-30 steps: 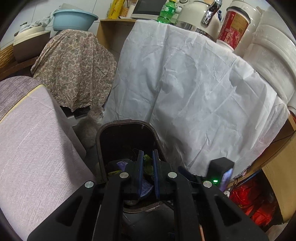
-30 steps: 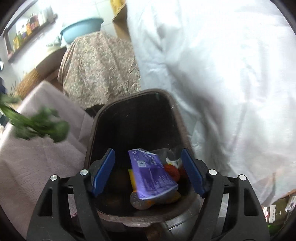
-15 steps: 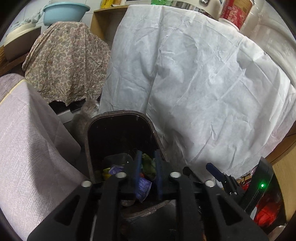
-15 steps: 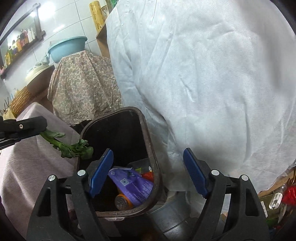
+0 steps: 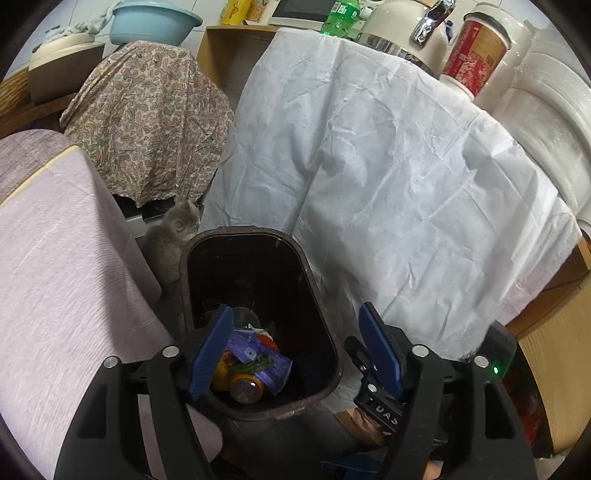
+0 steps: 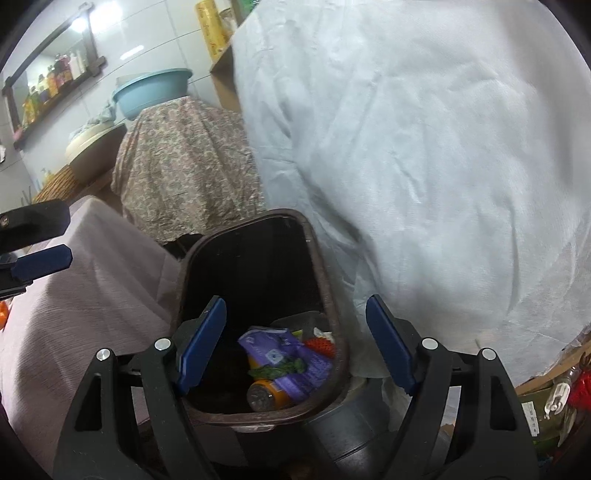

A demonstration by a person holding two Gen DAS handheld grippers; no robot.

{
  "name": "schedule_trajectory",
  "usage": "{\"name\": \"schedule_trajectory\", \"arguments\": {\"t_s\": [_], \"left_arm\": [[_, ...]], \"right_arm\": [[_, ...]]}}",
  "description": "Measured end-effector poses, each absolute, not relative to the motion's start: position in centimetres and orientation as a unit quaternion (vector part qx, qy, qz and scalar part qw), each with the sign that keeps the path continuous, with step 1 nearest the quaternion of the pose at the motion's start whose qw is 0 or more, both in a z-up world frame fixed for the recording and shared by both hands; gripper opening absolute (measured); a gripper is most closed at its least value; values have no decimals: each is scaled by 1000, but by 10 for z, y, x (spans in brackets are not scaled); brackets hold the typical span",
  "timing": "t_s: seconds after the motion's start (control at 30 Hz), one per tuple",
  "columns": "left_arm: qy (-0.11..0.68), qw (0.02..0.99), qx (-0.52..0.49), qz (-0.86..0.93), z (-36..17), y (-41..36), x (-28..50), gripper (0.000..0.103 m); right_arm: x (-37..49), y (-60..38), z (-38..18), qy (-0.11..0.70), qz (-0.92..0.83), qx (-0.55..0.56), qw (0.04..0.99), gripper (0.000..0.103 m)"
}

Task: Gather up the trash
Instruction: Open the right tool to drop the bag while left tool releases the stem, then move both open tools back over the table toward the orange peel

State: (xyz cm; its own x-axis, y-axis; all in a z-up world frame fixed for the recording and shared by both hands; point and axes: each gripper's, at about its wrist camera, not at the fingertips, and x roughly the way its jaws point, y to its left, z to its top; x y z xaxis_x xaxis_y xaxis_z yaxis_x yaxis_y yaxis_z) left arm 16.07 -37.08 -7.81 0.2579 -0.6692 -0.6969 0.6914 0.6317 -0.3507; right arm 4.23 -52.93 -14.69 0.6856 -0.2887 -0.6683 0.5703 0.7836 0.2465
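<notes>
A dark brown trash bin (image 5: 317,291) stands on the floor below both grippers, also in the right wrist view (image 6: 325,280). Inside lie a purple wrapper (image 5: 247,347), an orange can (image 5: 245,387) and a green vegetable scrap (image 5: 255,365), seen again in the right wrist view (image 6: 280,367). My left gripper (image 5: 297,349) is open and empty above the bin. My right gripper (image 6: 295,347) is open and empty above the bin. One blue finger (image 6: 40,260) of the left gripper shows at the left edge of the right wrist view.
A grey cat (image 5: 173,236) sits just behind the bin. A pink-grey covered surface (image 5: 55,266) is to the left. A white sheet (image 5: 388,166) drapes over furniture to the right. A paisley cloth (image 5: 147,122) covers something behind. A blue basin (image 5: 155,24) sits on top.
My left gripper has opened and let the green vegetable scrap fall into the bin, where it now lies on the purple wrapper. The right gripper stayed open and shifted slightly.
</notes>
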Motion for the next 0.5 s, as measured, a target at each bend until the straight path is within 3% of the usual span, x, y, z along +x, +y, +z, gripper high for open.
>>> {"name": "schedule_trajectory", "arguments": {"t_s": [0.5], "left_arm": [[406,834,-9,-373,-37,-237,164,88]], "right_arm": [[66,-465,-104,308,-146,204,918,85]]}}
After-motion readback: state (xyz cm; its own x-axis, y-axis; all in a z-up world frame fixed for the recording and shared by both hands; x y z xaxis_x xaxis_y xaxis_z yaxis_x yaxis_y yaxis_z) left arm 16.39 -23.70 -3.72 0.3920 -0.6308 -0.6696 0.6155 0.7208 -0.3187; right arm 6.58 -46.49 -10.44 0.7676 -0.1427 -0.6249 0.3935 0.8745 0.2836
